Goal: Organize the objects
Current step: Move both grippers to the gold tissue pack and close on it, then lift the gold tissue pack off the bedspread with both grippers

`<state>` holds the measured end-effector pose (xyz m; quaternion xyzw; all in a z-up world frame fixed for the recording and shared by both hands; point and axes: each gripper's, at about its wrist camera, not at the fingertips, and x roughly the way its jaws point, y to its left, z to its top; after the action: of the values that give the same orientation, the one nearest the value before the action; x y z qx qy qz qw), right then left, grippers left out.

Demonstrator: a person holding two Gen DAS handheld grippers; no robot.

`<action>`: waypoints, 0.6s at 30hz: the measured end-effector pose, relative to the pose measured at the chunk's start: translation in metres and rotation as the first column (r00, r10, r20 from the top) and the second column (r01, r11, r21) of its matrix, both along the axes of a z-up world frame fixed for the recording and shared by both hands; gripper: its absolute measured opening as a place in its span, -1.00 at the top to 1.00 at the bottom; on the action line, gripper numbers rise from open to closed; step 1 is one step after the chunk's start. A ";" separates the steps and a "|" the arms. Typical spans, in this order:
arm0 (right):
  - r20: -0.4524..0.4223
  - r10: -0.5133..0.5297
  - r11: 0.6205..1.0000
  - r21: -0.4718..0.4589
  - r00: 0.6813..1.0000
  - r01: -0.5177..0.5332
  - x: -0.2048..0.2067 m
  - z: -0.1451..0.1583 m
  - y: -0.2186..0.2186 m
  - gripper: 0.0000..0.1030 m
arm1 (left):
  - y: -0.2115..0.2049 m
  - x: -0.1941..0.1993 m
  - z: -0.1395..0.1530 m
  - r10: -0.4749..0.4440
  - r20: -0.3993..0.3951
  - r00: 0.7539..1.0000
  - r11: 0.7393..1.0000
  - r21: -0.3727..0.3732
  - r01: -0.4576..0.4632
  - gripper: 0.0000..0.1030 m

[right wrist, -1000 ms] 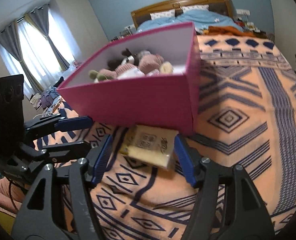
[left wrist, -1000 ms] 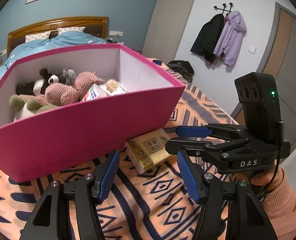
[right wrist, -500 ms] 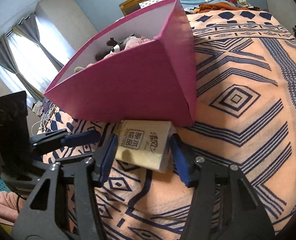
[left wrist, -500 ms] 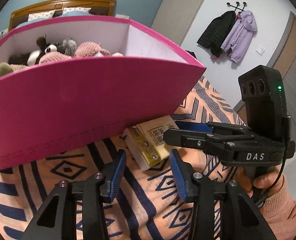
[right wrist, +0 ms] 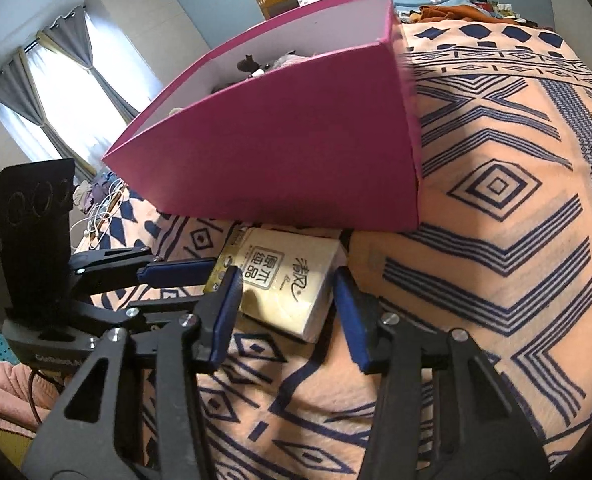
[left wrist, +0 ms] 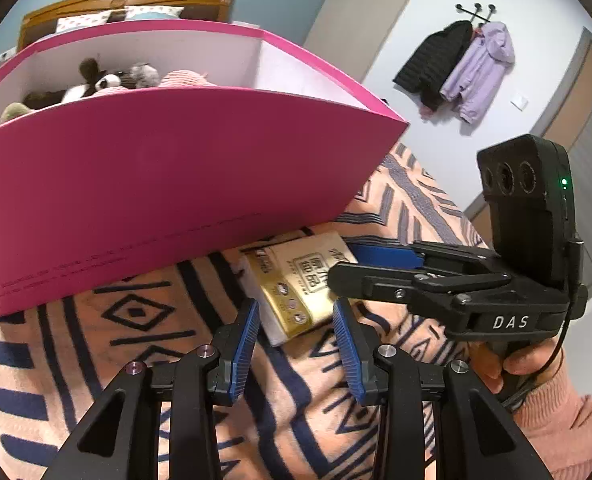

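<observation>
A gold and white tissue pack [left wrist: 296,284] lies on the patterned orange blanket [left wrist: 135,344], right against the front wall of a pink box [left wrist: 167,184] holding plush toys [left wrist: 107,82]. My left gripper [left wrist: 296,312] is open, its blue pads on either side of the pack's near end, not closed on it. My right gripper [right wrist: 285,286] is open too, straddling the pack [right wrist: 283,280] from the other side. Each gripper shows in the other's view: the right one [left wrist: 376,264], the left one [right wrist: 175,270].
The pink box [right wrist: 296,144] stands on the bed just beyond the pack. The headboard [left wrist: 123,0] and pillows are behind it. Coats [left wrist: 456,68] hang on the right wall beside a door. Curtained windows [right wrist: 55,92] are on the left.
Both grippers have dropped lower and moved in towards the tissue pack, and their jaws now straddle it. The pack and the box have not moved.
</observation>
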<state>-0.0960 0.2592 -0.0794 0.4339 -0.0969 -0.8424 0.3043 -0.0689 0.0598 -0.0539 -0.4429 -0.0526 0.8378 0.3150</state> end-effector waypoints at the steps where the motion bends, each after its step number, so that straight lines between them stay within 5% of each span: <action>1: 0.001 -0.004 1.000 -0.003 1.000 0.004 0.000 0.000 0.000 0.03 | 0.000 -0.002 0.000 0.002 0.005 1.000 1.000 0.004 -0.003 0.26; 18: 0.001 -0.029 1.000 -0.003 1.000 0.029 0.000 -0.001 0.001 0.17 | 0.004 0.004 0.006 -0.018 -0.010 1.000 1.000 0.000 0.018 0.35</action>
<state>-0.0956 0.2607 -0.0805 0.4326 -0.1048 -0.8462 0.2929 -0.0651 0.0637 -0.0476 -0.4390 -0.0472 0.8372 0.3227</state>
